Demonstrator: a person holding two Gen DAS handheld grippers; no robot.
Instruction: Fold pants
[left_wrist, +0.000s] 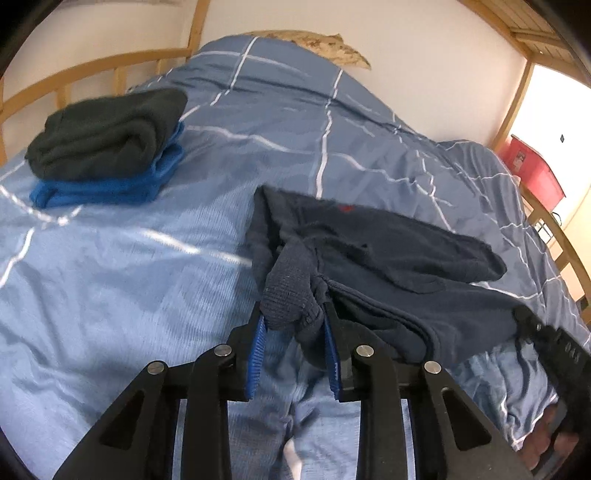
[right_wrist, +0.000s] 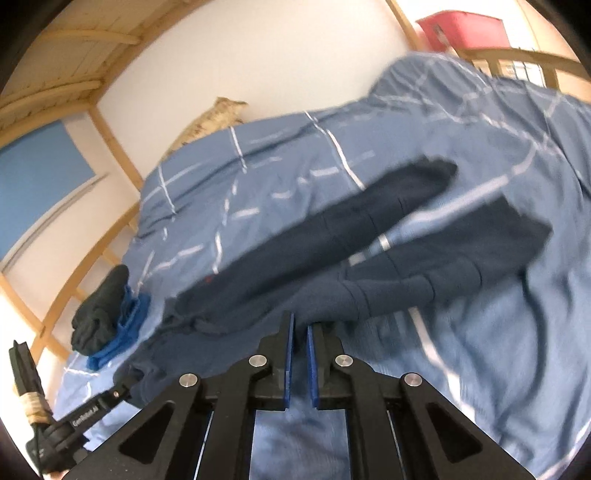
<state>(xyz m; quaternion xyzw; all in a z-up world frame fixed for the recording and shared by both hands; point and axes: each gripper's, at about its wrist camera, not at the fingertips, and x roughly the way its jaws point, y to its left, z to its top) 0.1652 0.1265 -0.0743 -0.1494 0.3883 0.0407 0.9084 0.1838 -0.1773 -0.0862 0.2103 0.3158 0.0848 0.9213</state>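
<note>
Dark navy pants (left_wrist: 388, 251) lie partly lifted off a blue bed. In the left wrist view my left gripper (left_wrist: 293, 321) is shut on a bunched ribbed band (left_wrist: 288, 295) at one end of the pants. The right gripper (left_wrist: 526, 319) shows at the right edge, gripping the same edge of the cloth farther along. In the right wrist view my right gripper (right_wrist: 300, 325) has its blue pads nearly together on the near hem of the pants (right_wrist: 332, 251), whose two legs stretch away to the upper right. The left gripper (right_wrist: 123, 387) holds the cloth at lower left.
A folded stack, dark garment (left_wrist: 107, 133) on a blue one (left_wrist: 110, 188), sits at the bed's far left, also seen as the stack (right_wrist: 99, 314). The blue checked duvet (left_wrist: 110, 277) covers the bed. Wooden rails (left_wrist: 92, 70) frame it. A red box (left_wrist: 532, 166) stands beyond the right side.
</note>
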